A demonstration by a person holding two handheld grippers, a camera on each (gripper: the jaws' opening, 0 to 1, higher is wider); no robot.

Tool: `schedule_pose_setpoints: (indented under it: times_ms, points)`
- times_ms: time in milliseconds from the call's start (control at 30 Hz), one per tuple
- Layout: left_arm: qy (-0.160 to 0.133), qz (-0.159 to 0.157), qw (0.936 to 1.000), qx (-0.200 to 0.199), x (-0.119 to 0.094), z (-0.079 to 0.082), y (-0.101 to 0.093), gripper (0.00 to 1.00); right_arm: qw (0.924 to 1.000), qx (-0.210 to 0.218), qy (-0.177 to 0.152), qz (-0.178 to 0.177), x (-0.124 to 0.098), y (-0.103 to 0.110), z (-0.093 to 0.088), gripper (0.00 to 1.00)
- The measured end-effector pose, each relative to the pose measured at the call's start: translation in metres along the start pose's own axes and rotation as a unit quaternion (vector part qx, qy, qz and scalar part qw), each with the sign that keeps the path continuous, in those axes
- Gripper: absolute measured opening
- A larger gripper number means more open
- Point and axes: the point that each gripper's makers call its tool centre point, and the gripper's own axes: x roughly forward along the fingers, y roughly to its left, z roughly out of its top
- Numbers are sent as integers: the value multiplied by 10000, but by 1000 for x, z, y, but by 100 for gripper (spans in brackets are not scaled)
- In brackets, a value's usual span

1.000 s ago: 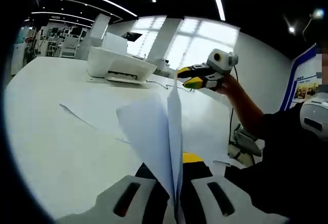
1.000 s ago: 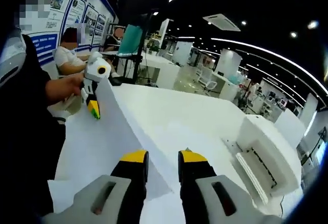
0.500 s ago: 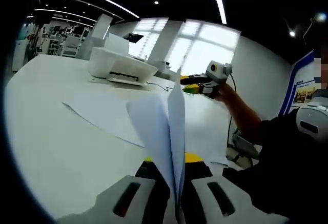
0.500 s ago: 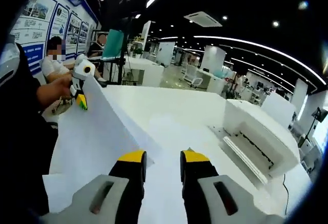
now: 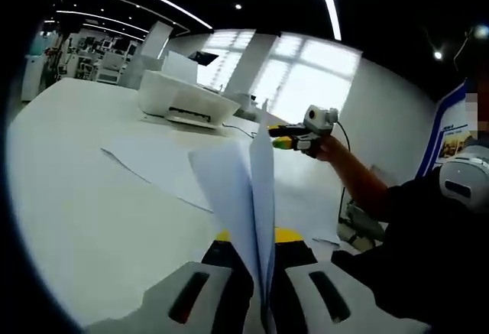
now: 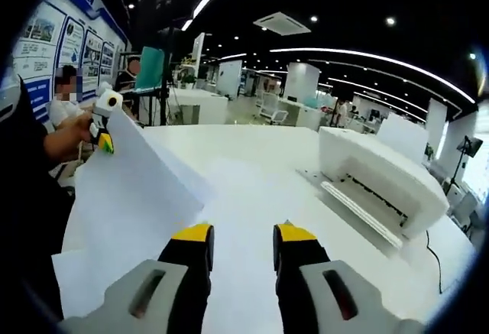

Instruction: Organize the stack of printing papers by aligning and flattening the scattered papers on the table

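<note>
Several white sheets of printing paper stand up edge-on between the jaws of my left gripper, which is shut on them. The same gripper appears at the far left of the right gripper view, holding the lifted paper by its far corner. More loose sheets lie flat on the white table. My right gripper is open over the table with nothing between its yellow tips. It also appears in the left gripper view, held in a hand beyond the lifted paper and apart from it.
A white printer stands at the table's far side with a cable beside it. The person's dark sleeve and body are close on one side. Another person sits beyond the table, by posters on the wall.
The right gripper has drawn away from the top edge of the lifted sheets and its view has swung toward the printer. The left gripper keeps its hold on the paper.
</note>
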Motion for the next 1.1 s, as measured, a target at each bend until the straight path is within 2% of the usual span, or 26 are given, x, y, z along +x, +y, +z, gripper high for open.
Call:
schedule_pose_setpoints:
  times_ms: [500, 700, 1100]
  points:
    - [-10, -55, 10000, 24, 5, 1, -2, 7, 9987, 375, -131, -329, 9, -19, -29, 47]
    - [-8, -50, 10000, 18, 6, 1, -1, 7, 9969, 660, -136, -401, 18, -27, -48, 49]
    - [-5, -50, 10000, -10, 5, -1, 1, 7, 9945, 916, 108, -490, 23, -25, -76, 49]
